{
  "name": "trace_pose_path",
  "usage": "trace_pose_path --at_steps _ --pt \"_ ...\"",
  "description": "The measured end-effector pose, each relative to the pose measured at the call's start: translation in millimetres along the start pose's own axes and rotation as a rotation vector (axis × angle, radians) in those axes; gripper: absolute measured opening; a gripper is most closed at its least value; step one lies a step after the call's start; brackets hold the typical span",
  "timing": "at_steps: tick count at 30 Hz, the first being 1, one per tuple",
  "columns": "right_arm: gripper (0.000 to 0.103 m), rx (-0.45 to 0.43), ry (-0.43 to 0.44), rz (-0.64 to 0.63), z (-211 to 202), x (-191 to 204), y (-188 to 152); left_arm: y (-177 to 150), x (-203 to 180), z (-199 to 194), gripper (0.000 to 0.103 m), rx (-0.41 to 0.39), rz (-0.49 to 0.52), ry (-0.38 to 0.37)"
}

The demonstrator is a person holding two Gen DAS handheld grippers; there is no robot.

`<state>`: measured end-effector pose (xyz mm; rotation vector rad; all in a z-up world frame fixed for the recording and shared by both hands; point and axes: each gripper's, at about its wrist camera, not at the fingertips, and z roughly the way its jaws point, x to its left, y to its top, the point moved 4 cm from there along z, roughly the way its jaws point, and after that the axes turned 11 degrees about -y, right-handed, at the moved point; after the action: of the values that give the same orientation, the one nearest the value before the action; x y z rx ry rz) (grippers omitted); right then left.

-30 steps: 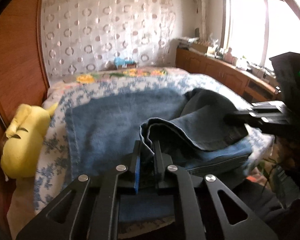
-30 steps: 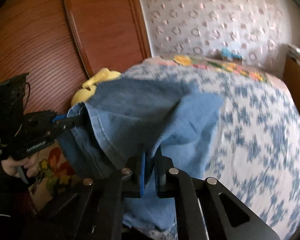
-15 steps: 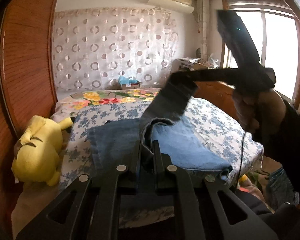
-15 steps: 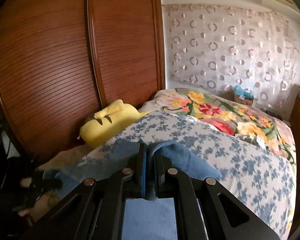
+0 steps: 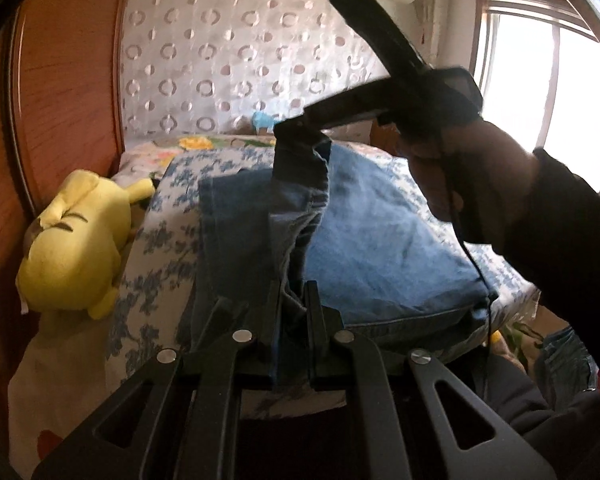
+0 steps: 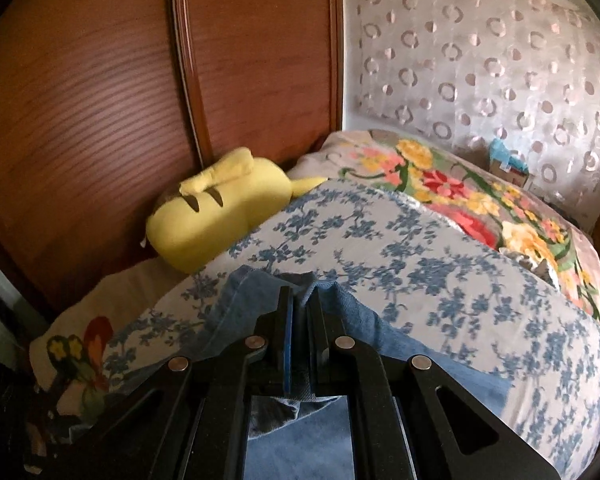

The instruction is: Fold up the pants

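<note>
Blue denim pants (image 5: 380, 248) lie partly folded on the bed, over a blue-flowered sheet (image 5: 160, 240). My left gripper (image 5: 294, 292) is shut on a hem edge of the pants near the bed's front. My right gripper (image 5: 292, 130) shows in the left wrist view, held in a hand, shut on the same hem and lifting it above the bed. In the right wrist view my right gripper (image 6: 300, 300) is shut on a denim fold of the pants (image 6: 364, 320), and the fabric hangs below it.
A yellow plush toy (image 5: 72, 248) lies at the bed's left side against a wooden wardrobe (image 6: 100, 100). A floral blanket (image 6: 480, 208) covers the far bed. A patterned curtain (image 5: 240, 64) hangs behind, with a bright window (image 5: 560, 80) at right.
My right gripper has swung up and over the bed with the pants hem, from low at the right to high in the middle. My left gripper has kept its hold.
</note>
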<state>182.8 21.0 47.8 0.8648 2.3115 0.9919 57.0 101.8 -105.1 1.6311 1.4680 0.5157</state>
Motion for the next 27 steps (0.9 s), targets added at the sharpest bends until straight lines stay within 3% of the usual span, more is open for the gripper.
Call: trace_pose_path --at_steps 6,9,13,20,27 --pt "0.006 0.072 0.006 0.049 25 3 15 -9 11 10 0.011 0.04 -0.041 0.015" --pt "0.019 0.075 0.018 0.052 23 5 15 -8 11 9 0.012 0.036 -0.039 0.012" --pt "0.047 0.029 0.02 0.056 11 -1 17 -9 12 8 0.018 0.035 -0.045 0.022" --pt "0.048 -0.046 0.011 0.058 -24 -17 7 -7 20 4 0.019 0.029 -0.045 0.058" --pt "0.048 -0.07 -0.049 0.03 -58 -38 -36 -13 39 6 0.021 0.058 -0.055 0.142"
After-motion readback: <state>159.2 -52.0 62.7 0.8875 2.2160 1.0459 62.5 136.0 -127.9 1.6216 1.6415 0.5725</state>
